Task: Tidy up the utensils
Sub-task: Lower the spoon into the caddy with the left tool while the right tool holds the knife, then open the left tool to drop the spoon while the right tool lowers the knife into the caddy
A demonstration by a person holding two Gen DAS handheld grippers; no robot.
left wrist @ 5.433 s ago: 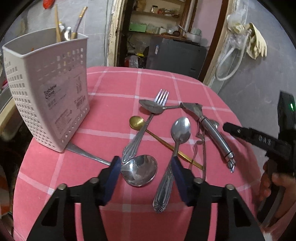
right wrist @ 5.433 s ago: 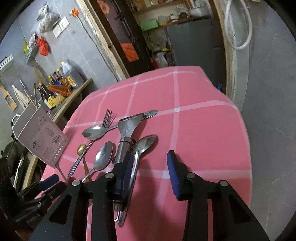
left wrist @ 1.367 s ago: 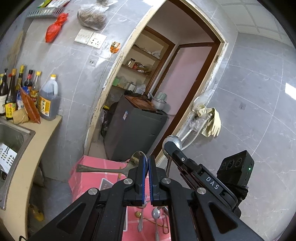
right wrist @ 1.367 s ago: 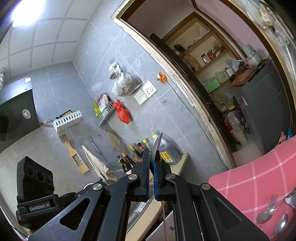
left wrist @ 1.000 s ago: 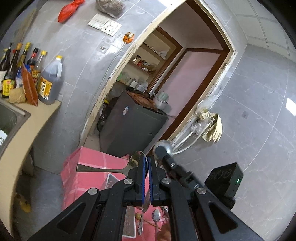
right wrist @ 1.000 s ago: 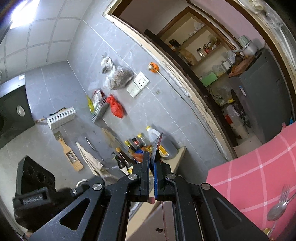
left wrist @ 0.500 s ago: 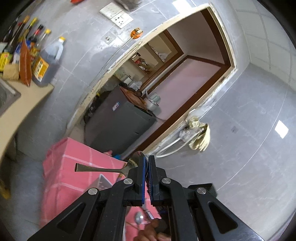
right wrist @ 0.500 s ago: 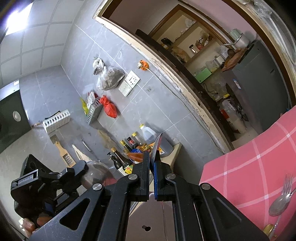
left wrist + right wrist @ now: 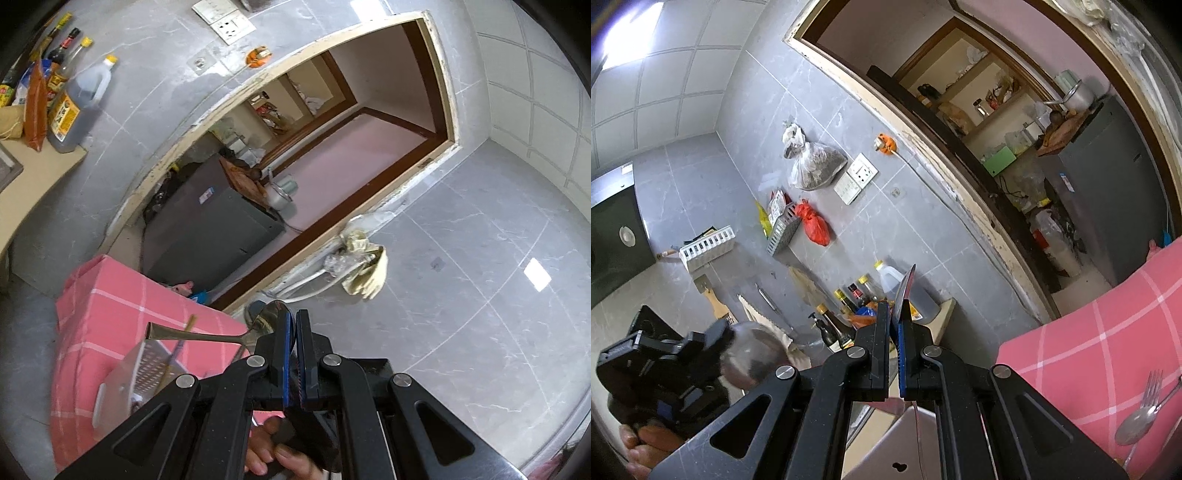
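Spoon point(image 9: 207, 335) clamped by its bowl in left gripper point(image 9: 293, 325), now rolled over white caddy point(image 9: 147, 365) at lower left; the caddy was out of frame a second ago. Right gripper point(image 9: 895, 317) pinches peeler point(image 9: 907, 286) mid-frame. Drop-in looks next.

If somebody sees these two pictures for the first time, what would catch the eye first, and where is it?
Most striking is the spoon clamped in the shut left tongs, low in the middle of the left view, its handle sticking out sideways above the white holder on the pink table. In the right view, the shut right tongs pinch a thin metal utensil that points up in front of the bottles.
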